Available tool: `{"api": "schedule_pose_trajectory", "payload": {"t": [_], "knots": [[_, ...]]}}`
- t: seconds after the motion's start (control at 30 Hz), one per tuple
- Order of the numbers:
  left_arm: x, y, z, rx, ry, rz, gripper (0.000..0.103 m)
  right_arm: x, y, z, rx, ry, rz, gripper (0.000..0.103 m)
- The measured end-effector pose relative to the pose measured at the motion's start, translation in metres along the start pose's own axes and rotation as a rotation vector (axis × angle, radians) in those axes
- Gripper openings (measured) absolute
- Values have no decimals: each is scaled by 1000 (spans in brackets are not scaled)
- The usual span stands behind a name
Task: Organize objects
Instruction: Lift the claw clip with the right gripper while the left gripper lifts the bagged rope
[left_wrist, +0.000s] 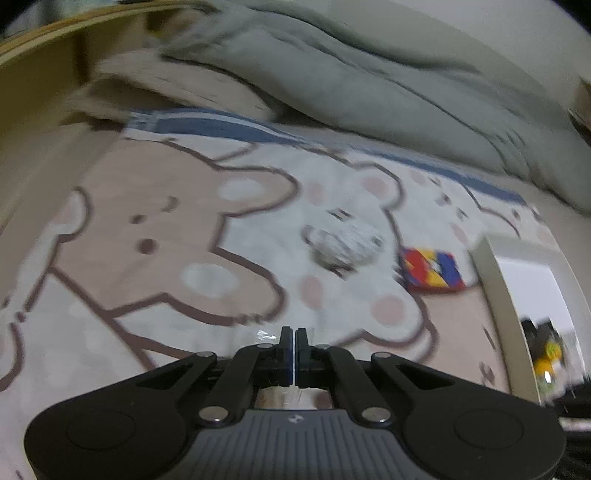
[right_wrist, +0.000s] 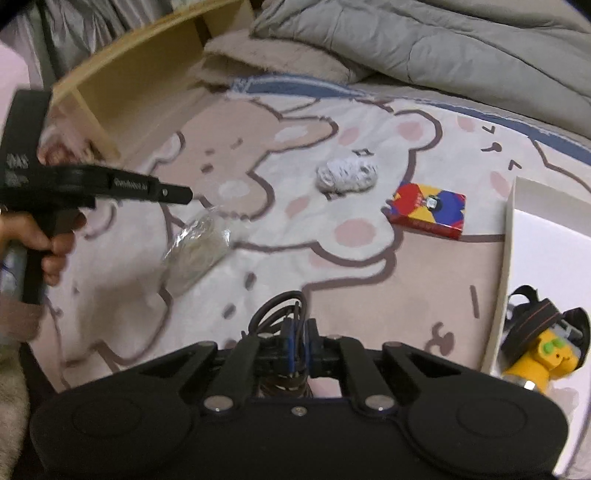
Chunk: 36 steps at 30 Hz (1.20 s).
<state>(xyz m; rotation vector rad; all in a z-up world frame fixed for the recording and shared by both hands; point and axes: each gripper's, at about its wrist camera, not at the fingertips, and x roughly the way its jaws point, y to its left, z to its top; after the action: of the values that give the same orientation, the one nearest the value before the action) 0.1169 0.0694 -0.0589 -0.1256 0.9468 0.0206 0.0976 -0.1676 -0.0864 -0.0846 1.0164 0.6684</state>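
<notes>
My left gripper is shut on the edge of a clear plastic bag, which hangs below it above the bear blanket; from the right wrist view the left gripper shows at the left. My right gripper is shut on a coil of black cable. A white crumpled bundle and a red, blue and yellow card box lie on the blanket; both show in the left wrist view, bundle and box.
A white tray at the right holds a yellow headlamp with a black strap. A wooden shelf unit stands at the back left. A grey duvet lies along the back.
</notes>
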Motion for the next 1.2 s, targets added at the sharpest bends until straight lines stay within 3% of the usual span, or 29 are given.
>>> {"api": "schedule_pose_trajectory", "payload": {"t": [0.13, 0.23, 0.3, 0.4, 0.5, 0.73, 0.87, 1.2], "knots": [[7, -25, -2, 59, 21, -59, 9, 11, -10, -2, -1, 31, -105, 6], [8, -36, -1, 77, 7, -68, 42, 11, -23, -2, 20, 33, -160, 9], [8, -41, -2, 102, 3, -52, 70, 12, -31, -4, 34, 44, -204, 11], [13, -46, -4, 167, 14, 0, 85, 12, -43, -6, 39, 44, -287, 16], [24, -46, -10, 237, 58, 50, 92, 7, -54, -6, 87, 27, -304, 30], [51, -35, -26, 365, 177, 127, 95, -8, -68, -5, 269, -9, -286, 43], [60, -29, -31, 385, 214, 144, 96, -9, -71, -7, 410, 1, -251, 44], [68, -35, -31, 412, 214, 153, 98, 12, -59, -18, 736, 12, -242, 49]]}}
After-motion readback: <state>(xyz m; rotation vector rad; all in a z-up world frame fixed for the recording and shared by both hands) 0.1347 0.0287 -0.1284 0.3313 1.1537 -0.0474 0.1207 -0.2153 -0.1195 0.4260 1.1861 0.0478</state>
